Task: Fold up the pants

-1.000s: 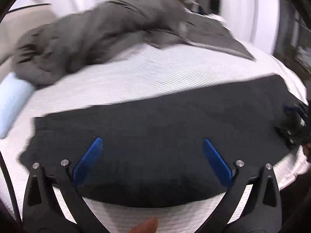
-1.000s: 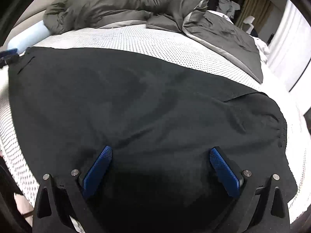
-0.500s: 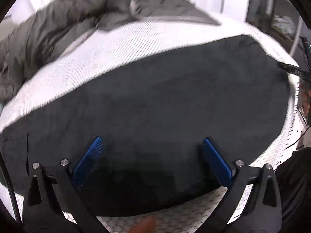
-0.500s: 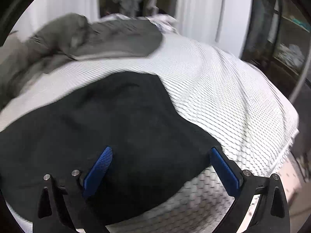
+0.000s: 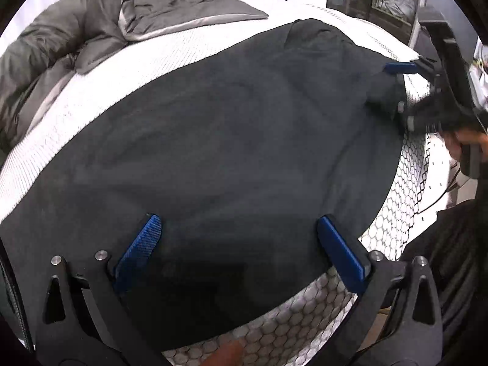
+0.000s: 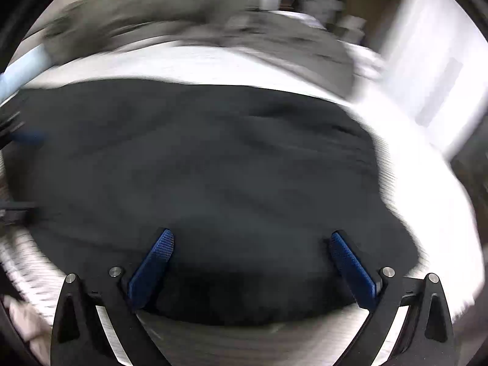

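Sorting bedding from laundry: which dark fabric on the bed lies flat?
The black pants, spread flat beneath both open grippers; the grey duvet is bunched up behind.

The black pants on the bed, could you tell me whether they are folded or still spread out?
Spread out: the black pants lie as one broad, flat sheet across the white bed, with no end turned back over.

My right gripper (image 6: 248, 262), aimed at the pants' (image 6: 198, 167) end over bare mattress (image 6: 427, 207) half a second ago, now swings back over the dark cloth, while my left gripper (image 5: 241, 244) faces farther right.
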